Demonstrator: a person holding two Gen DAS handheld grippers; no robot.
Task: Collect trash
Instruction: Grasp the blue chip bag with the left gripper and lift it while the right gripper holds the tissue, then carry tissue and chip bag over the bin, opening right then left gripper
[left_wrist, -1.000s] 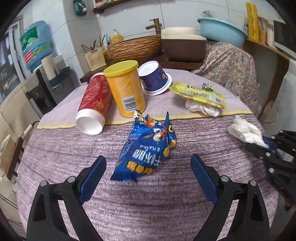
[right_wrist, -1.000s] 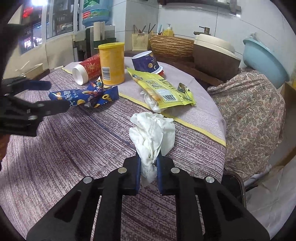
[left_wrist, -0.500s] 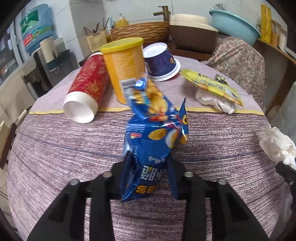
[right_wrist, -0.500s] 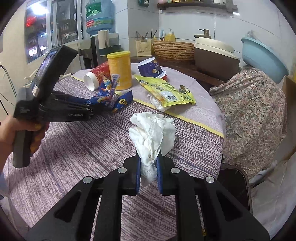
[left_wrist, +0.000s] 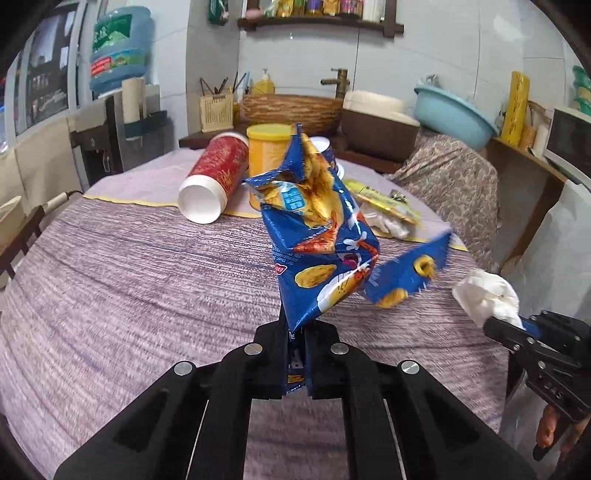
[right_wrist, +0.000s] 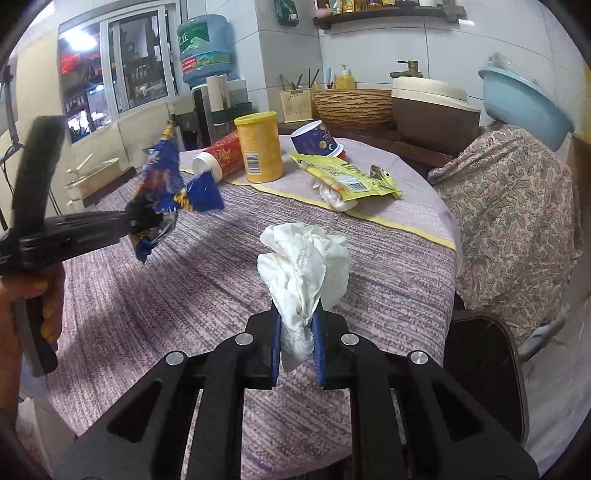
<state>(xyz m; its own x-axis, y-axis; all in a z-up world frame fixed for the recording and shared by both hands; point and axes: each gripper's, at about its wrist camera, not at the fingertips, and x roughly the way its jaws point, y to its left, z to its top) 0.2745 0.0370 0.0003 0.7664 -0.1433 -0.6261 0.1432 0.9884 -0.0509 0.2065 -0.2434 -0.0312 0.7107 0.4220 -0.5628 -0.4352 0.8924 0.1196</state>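
Observation:
My left gripper (left_wrist: 296, 345) is shut on a blue snack bag (left_wrist: 317, 236) and holds it in the air above the table; it also shows in the right wrist view (right_wrist: 166, 184). My right gripper (right_wrist: 298, 332) is shut on a crumpled white tissue (right_wrist: 304, 266), held above the table's right side; the tissue also shows in the left wrist view (left_wrist: 485, 295). On the table lie a red can on its side (left_wrist: 214, 177), an upright yellow can (right_wrist: 258, 147), a tipped blue paper cup (right_wrist: 314, 140) and a yellow wrapper (right_wrist: 343, 177) over a white wad (right_wrist: 334, 195).
The round table (left_wrist: 129, 280) has a purple striped cloth. A dark bin (right_wrist: 484, 373) stands off the table's right edge beside a paisley-covered chair (right_wrist: 517, 206). A counter behind holds a wicker basket (left_wrist: 291, 110), a brown pot and a blue basin (left_wrist: 452, 110).
My left gripper closed on the blue snack bag and lifted it off the table. My right gripper has risen a little with the tissue in it.

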